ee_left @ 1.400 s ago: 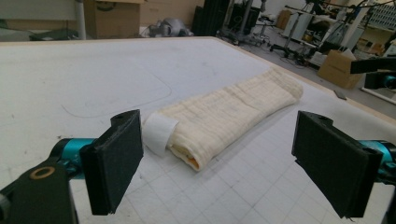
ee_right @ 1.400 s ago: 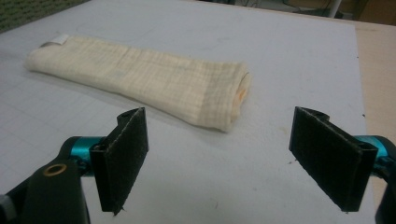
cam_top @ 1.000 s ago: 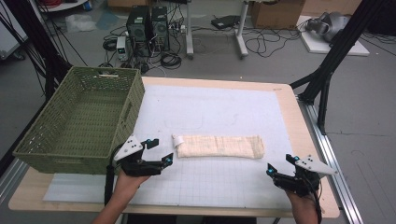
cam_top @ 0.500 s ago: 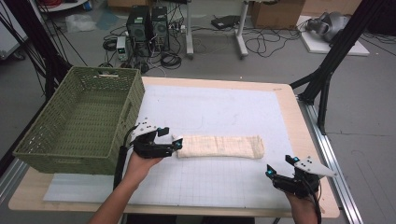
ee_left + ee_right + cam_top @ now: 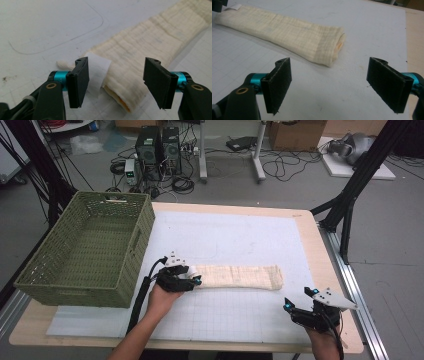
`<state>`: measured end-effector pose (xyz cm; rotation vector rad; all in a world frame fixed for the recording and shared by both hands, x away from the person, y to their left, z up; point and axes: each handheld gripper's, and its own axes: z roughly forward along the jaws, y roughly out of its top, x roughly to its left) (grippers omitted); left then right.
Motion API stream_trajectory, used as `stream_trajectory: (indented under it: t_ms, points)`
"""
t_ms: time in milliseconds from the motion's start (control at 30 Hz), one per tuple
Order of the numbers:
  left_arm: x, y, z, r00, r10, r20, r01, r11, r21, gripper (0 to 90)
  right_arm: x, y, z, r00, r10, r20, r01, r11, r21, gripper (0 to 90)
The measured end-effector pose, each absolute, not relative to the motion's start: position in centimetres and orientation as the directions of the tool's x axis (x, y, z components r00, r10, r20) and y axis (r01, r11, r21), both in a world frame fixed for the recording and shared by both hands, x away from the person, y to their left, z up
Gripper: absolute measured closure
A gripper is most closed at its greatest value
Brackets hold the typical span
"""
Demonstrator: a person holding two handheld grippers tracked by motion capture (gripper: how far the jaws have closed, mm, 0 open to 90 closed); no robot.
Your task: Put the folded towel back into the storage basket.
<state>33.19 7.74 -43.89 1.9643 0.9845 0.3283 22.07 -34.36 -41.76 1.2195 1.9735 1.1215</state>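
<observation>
1. the folded cream cloth (image 5: 237,276) lies as a long strip on the white mat (image 5: 240,235), running left to right across the near half of the desk (image 5: 320,270).
2. the left claw (image 5: 192,281) sits at the cloth's left end. in the left gripper view the cloth (image 5: 147,52) starts between the two jaws and runs away to the far right, with a white tag (image 5: 96,71) just beside the left jaw.
3. the left claw's jaws have just been closing. they stand apart, with the cloth end in the gap; the pads are not pressing on it.
4. the right claw (image 5: 300,306) rests near the desk's near right corner, well apart from the cloth's right end. in the right gripper view its jaws are spread wide with bare mat between them, and the cloth (image 5: 284,32) lies beyond, far and to the left.
5. the green woven basket (image 5: 85,250) stands on the left of the desk, its right wall near the left claw and the cloth's left end.
6. open mat lies far of the cloth up to the desk's far edge, and near of it between the two hands. to the right, the mat ends just past the cloth, leaving a strip of bare wood along the desk's right edge.
</observation>
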Motion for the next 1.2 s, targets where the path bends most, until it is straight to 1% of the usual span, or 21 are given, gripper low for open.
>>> stream_trajectory:
  t_ms: [33, 67, 200, 267, 333, 433, 500, 533, 567, 600, 633, 667, 700, 767, 867, 1000, 1033, 1200]
  points:
    - [33.2, 7.7, -43.9, 0.650, 0.747, -0.143, 0.512, -0.290, 0.809, 38.6, 22.1, -34.4, -41.8, -0.431, 0.902, -0.030, 0.436, 0.237, 0.868, 18.6]
    - [33.2, 7.4, -44.1, 0.640, 0.759, -0.119, 0.516, -0.310, 0.798, 39.8, 22.1, -34.4, -41.8, -0.433, 0.901, -0.033, 0.433, 0.240, 0.869, 18.7]
    - [33.2, 6.9, -44.3, 0.641, 0.761, -0.098, 0.513, -0.330, 0.792, 40.5, 22.0, -34.5, -41.8, -0.429, 0.903, -0.027, 0.435, 0.233, 0.870, 18.7]
    - [33.1, 6.5, -44.5, 0.643, 0.763, -0.068, 0.503, -0.354, 0.789, 40.9, 22.0, -34.5, -41.7, -0.429, 0.903, -0.025, 0.436, 0.231, 0.870, 18.7]
    - [32.9, 6.1, -44.7, 0.650, 0.760, -0.023, 0.485, -0.391, 0.782, 43.0, 22.0, -34.6, -41.7, -0.430, 0.903, -0.027, 0.434, 0.232, 0.870, 18.7]
    - [32.8, 5.9, -44.7, 0.651, 0.759, -0.011, 0.477, -0.397, 0.784, 46.2, 22.0, -34.6, -41.7, -0.429, 0.903, -0.029, 0.432, 0.233, 0.871, 18.7]
    - [32.8, 5.9, -44.7, 0.656, 0.754, -0.028, 0.483, -0.392, 0.783, 52.5, 22.0, -34.6, -41.7, -0.428, 0.903, -0.026, 0.438, 0.232, 0.869, 18.7]
    - [32.8, 5.9, -44.7, 0.656, 0.754, -0.028, 0.483, -0.392, 0.783, 54.4, 22.0, -34.6, -41.7, -0.428, 0.903, -0.026, 0.437, 0.232, 0.869, 18.7]
    - [32.9, 6.0, -44.8, 0.655, 0.755, -0.042, 0.489, -0.380, 0.786, 54.4, 22.0, -34.6, -41.7, -0.428, 0.903, -0.026, 0.437, 0.232, 0.869, 18.7]
    - [33.0, 6.1, -44.8, 0.661, 0.748, -0.058, 0.492, -0.374, 0.786, 61.1, 22.0, -34.5, -41.7, -0.429, 0.903, -0.028, 0.437, 0.235, 0.868, 18.7]
    - [33.0, 6.1, -44.8, 0.661, 0.748, -0.058, 0.492, -0.374, 0.786, 65.6, 22.0, -34.5, -41.7, -0.429, 0.903, -0.028, 0.437, 0.235, 0.868, 18.7]
    - [33.0, 6.2, -44.8, 0.668, 0.741, -0.066, 0.492, -0.373, 0.787, 65.6, 22.0, -34.5, -41.7, -0.431, 0.902, -0.030, 0.435, 0.237, 0.869, 18.7]
    - [33.0, 6.1, -44.9, 0.681, 0.729, -0.067, 0.482, -0.378, 0.791, 72.2, 22.0, -34.5, -41.7, -0.431, 0.902, -0.029, 0.435, 0.236, 0.869, 18.7]
    - [32.9, 6.1, -44.9, 0.688, 0.723, -0.061, 0.475, -0.385, 0.791, 76.7, 22.0, -34.5, -41.7, -0.431, 0.902, -0.030, 0.435, 0.237, 0.869, 18.7]
    - [32.9, 6.2, -44.8, 0.701, 0.711, -0.047, 0.455, -0.396, 0.798, 79.0, 21.9, -34.5, -41.8, -0.430, 0.902, -0.025, 0.438, 0.233, 0.868, 18.8]
    - [32.8, 6.6, -44.6, 0.710, 0.703, -0.048, 0.427, -0.375, 0.823, 80.0, 21.9, -34.6, -41.8, -0.433, 0.901, -0.016, 0.437, 0.226, 0.871, 19.0]
    - [32.7, 6.9, -44.2, 0.712, 0.700, -0.053, 0.414, -0.358, 0.837, 80.2, 21.8, -34.7, -41.8, -0.438, 0.899, -0.019, 0.432, 0.229, 0.872, 19.8]
    - [32.6, 7.2, -43.9, 0.716, 0.694, -0.075, 0.412, -0.334, 0.848, 80.3, 21.8, -34.9, -41.8, -0.442, 0.897, -0.018, 0.418, 0.224, 0.881, 18.9]
